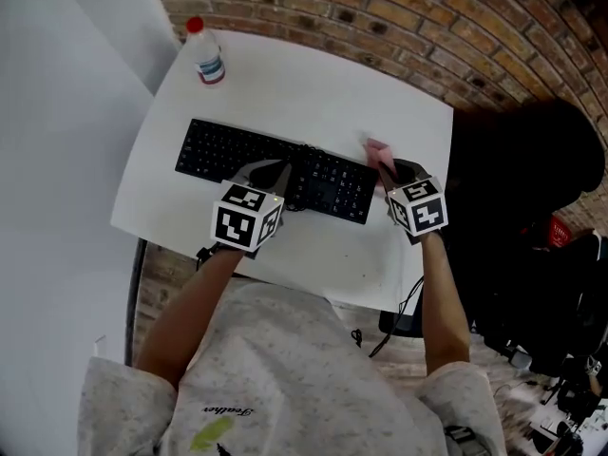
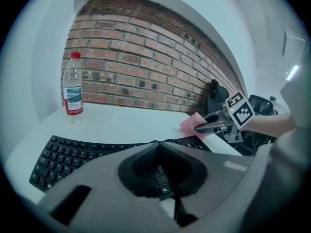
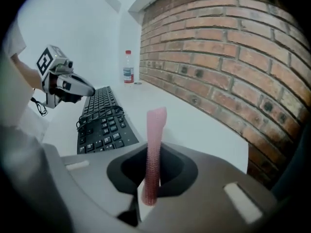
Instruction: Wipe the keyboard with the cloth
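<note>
Pink cloth (image 3: 154,149), pinched on edge in the right tongs (image 3: 154,181) and standing up past their tips as a narrow textured strip. From the head view, held just off the right end of the keyboard (image 1: 228,152), near its far corner; contact with the keys or the tabletop (image 1: 313,93) not possible to judge.

Black keyboard lying flat across the middle of the white tabletop, long side running left to right. A thin dark cable (image 3: 99,111) looped loosely over the keys near the middle.

Left tongs (image 1: 283,171) clenched, tips meeting, nothing seen gripped between them. Poised over the middle of the keyboard by the cable loop, a few keys visible through the hollow behind the tips. Whether the tips touch the keys: unclear.

Both tongs pointing away from the person, forearms reaching in from the near edge of the tabletop, the two well apart along the keyboard.

Clear plastic bottle (image 1: 207,55) with a red cap, upright at the far left corner of the tabletop, well apart from the keyboard. Brick wall (image 1: 380,17) beyond the far edge.
</note>
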`<state>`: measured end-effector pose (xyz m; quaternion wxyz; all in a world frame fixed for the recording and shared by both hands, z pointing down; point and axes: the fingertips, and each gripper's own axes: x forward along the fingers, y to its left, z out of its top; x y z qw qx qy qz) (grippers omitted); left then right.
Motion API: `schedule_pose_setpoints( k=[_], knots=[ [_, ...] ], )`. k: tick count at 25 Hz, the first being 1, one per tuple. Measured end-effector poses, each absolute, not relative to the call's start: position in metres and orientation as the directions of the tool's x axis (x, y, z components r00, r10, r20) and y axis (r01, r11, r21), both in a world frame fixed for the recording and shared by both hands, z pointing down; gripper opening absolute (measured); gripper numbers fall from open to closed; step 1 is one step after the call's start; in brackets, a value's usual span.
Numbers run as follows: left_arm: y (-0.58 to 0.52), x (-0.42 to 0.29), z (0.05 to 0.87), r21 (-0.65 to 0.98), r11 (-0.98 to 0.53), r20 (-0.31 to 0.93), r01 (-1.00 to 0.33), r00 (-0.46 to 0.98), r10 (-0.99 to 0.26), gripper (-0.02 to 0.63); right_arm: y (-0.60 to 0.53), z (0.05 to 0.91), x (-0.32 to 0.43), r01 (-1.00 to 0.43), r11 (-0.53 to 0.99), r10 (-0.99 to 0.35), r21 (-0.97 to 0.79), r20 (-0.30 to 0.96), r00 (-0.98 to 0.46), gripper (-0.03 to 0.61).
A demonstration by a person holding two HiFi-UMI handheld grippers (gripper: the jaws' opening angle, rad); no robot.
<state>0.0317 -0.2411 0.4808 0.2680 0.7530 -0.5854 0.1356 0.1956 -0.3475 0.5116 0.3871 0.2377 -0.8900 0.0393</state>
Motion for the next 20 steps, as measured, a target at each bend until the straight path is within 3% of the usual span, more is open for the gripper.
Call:
schedule_pose_setpoints(
  k=[9,20],
  knots=[
    [-0.234,0.008,0.481,0.272,-0.154,0.501,-0.950,0.276,-0.820,-0.007,-0.335,0.516,0.160,-0.312,0.945,-0.270,0.096,0.765,-0.585,0.023],
    [-0.219,-0.032,0.480,0.300,-0.132,0.485,-0.945,0.270,-0.832,-0.008,-0.322,0.517,0.114,-0.352,0.936,-0.207,-0.026,0.767,-0.607,0.023]
  ],
)
